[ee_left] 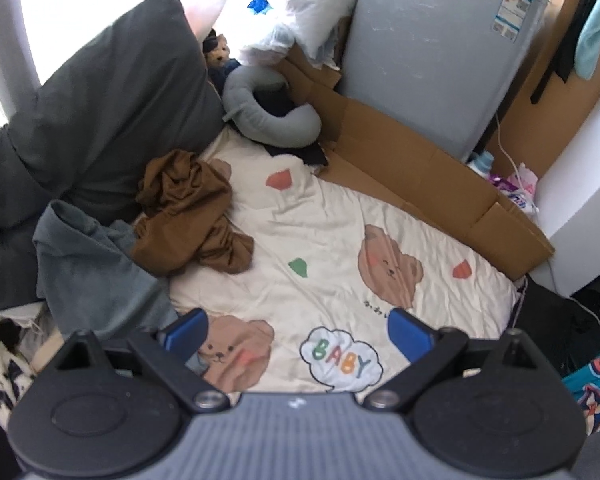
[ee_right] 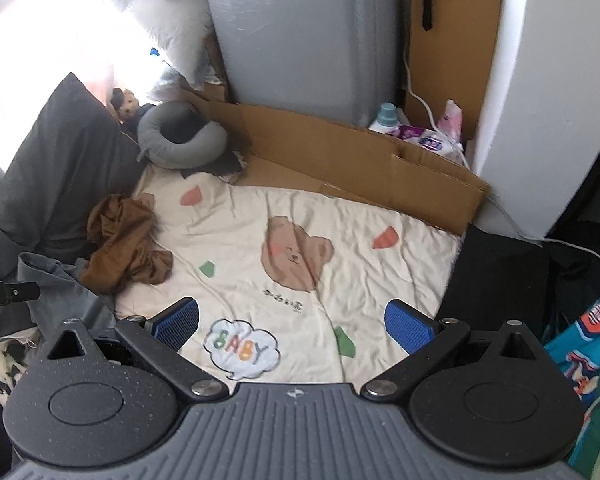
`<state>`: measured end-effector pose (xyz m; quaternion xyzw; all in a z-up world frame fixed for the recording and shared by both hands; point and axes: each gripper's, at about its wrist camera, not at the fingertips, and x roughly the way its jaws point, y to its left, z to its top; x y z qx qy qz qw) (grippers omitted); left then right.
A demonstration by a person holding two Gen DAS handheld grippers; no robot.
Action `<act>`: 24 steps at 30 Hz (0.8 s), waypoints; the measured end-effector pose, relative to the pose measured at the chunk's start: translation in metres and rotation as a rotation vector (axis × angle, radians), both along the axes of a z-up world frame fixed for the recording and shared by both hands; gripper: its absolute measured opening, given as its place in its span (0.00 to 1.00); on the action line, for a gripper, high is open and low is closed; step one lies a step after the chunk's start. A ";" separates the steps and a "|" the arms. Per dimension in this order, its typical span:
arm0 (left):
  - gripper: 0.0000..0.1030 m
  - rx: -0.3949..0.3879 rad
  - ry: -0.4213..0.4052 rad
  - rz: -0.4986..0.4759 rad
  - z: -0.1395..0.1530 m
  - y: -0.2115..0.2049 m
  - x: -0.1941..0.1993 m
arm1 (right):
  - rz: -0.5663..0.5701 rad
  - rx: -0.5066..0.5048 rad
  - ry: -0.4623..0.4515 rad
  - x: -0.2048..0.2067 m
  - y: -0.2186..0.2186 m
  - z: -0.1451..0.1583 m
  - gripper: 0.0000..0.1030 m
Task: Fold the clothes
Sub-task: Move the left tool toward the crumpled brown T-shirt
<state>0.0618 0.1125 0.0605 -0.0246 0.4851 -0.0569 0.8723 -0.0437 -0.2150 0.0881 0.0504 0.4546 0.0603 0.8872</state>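
Both grippers hang above a cream quilt [ee_left: 332, 240] printed with bears and a "BABY" cloud [ee_left: 342, 358]. The left gripper [ee_left: 298, 334] has its jaws spread wide with nothing between them; its left finger [ee_left: 188, 330] lies over the edge of a grey-blue garment [ee_left: 96, 264], though whether it touches the cloth cannot be told. The right gripper [ee_right: 296, 326] is likewise spread wide and empty, over the quilt near the cloud print [ee_right: 242, 348]. A crumpled brown garment [ee_left: 188, 212] lies unfolded at the quilt's left side, partly on top of the grey-blue one and just beside a dark grey pillow [ee_left: 112, 96]. In the right view the brown garment [ee_right: 126, 246] sits well apart from both fingers. Beyond the quilt's far edge rests a grey neck pillow [ee_left: 268, 112], with a small toy bear [ee_left: 219, 53] behind it. A flattened cardboard sheet [ee_left: 420, 176] runs along the quilt's right edge, in front of a grey appliance [ee_left: 440, 52]. A bottle [ee_right: 386, 118] and pink packets [ee_right: 450, 122] stand between the appliance and a white wall.
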 end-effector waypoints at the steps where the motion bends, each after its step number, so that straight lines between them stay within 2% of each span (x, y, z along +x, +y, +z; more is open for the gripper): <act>1: 0.95 0.006 -0.021 0.010 0.003 0.004 0.001 | 0.004 -0.002 -0.002 0.003 0.002 0.000 0.99; 11: 0.95 0.011 -0.099 0.064 -0.001 0.029 0.023 | 0.002 0.060 -0.025 0.031 -0.001 -0.016 0.99; 24: 0.95 -0.004 -0.115 0.057 -0.027 0.043 0.058 | 0.000 0.069 -0.030 0.078 -0.008 -0.037 0.99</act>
